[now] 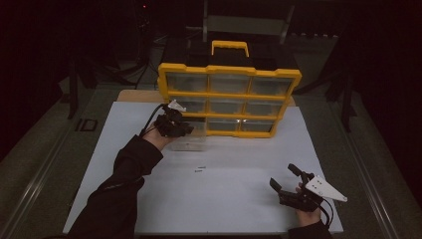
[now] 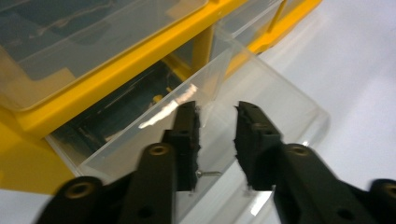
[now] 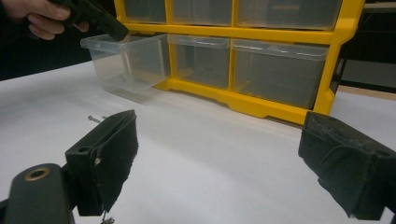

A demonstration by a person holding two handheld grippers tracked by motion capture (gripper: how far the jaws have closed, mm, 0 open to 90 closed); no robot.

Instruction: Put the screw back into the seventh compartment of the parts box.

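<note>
A yellow organizer cabinet (image 1: 229, 94) with clear drawers stands at the back of the white table. Its bottom-left clear drawer (image 1: 189, 143) is pulled out onto the table. My left gripper (image 1: 180, 128) hovers over that drawer, tips pointing down into it. In the left gripper view the left gripper (image 2: 217, 109) has its jaws slightly apart with nothing pinched, and a small screw (image 2: 208, 173) shows inside the drawer (image 2: 280, 116) below them. Near the front right, my right gripper (image 1: 282, 175) stands wide open and holds nothing. Two loose screws (image 1: 199, 169) lie on the table's middle.
The cabinet (image 3: 261, 102) fills the far side in the right gripper view, its other drawers pushed in. Loose screws (image 3: 95, 119) lie left of the right gripper (image 3: 219, 140). The white table top (image 1: 239, 199) is bordered by dark floor, and a yellow handle (image 1: 230, 46) tops the cabinet.
</note>
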